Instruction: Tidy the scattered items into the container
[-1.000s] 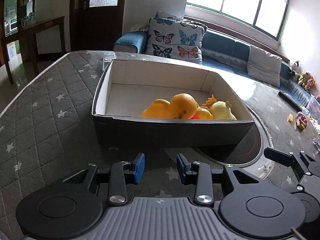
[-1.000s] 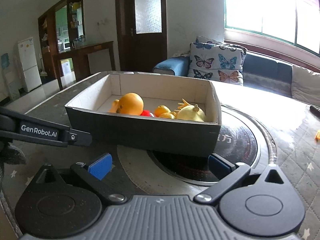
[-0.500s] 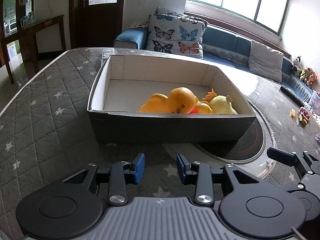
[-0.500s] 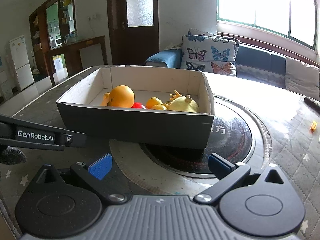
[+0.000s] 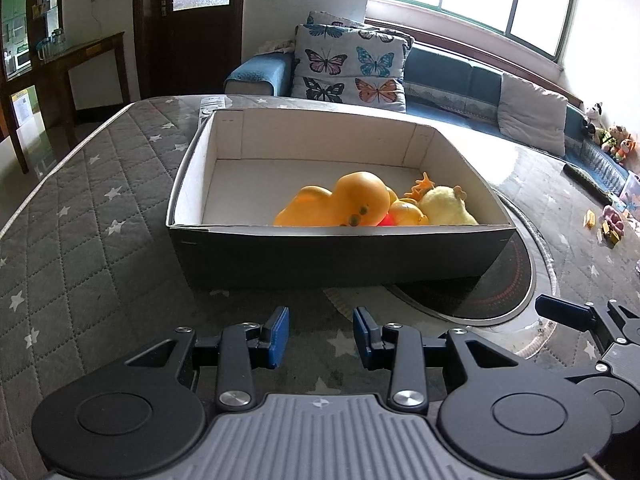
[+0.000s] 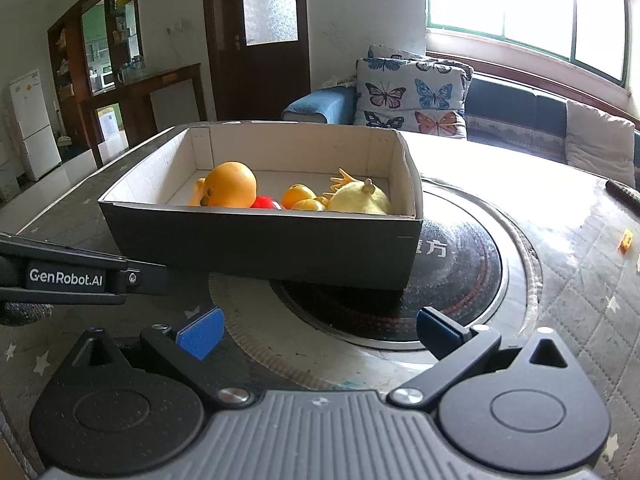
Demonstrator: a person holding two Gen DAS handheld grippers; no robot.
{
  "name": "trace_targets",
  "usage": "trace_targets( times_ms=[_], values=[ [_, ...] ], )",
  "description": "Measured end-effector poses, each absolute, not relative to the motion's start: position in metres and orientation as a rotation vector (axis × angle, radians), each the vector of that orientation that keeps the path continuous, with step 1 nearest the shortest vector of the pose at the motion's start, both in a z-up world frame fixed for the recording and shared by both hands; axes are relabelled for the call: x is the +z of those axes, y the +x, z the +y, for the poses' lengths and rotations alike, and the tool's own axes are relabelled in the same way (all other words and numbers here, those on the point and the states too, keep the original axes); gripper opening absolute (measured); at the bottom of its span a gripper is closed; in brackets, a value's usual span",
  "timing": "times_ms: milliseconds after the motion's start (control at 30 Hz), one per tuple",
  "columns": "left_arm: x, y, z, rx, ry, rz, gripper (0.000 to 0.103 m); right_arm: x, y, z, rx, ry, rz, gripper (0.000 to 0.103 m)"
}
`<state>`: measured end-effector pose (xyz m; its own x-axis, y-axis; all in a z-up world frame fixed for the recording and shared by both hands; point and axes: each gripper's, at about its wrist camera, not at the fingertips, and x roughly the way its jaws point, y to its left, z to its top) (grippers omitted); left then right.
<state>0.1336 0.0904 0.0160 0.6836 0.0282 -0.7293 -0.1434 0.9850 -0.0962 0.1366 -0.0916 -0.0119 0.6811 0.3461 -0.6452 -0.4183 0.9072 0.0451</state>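
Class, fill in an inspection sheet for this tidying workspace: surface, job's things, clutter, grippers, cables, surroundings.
Surface: quilted star-patterned table cover with a round dark hotplate.
Job's things: cardboard box holding an orange duck and a yellow plush.
Clutter: small toys at the table's right edge; a remote.
Grippers: left gripper and right gripper both open, empty.
Cables: nothing seen.
Surroundings: sofa with butterfly cushions, door, windows.

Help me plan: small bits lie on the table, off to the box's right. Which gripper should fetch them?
Probably the right gripper: its jaws are wide and empty, and the yellow piece lies on its side; the left gripper faces the box.
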Motion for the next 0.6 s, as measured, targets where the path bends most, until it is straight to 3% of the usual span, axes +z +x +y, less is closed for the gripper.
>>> trace_targets(
  times_ms=[600],
  values=[
    [0.016, 0.144, 0.086, 0.092, -0.130, 0.817, 0.037, -0.014, 0.149, -0.092, 0.423, -0.099, 0.716, 0.103]
  ],
)
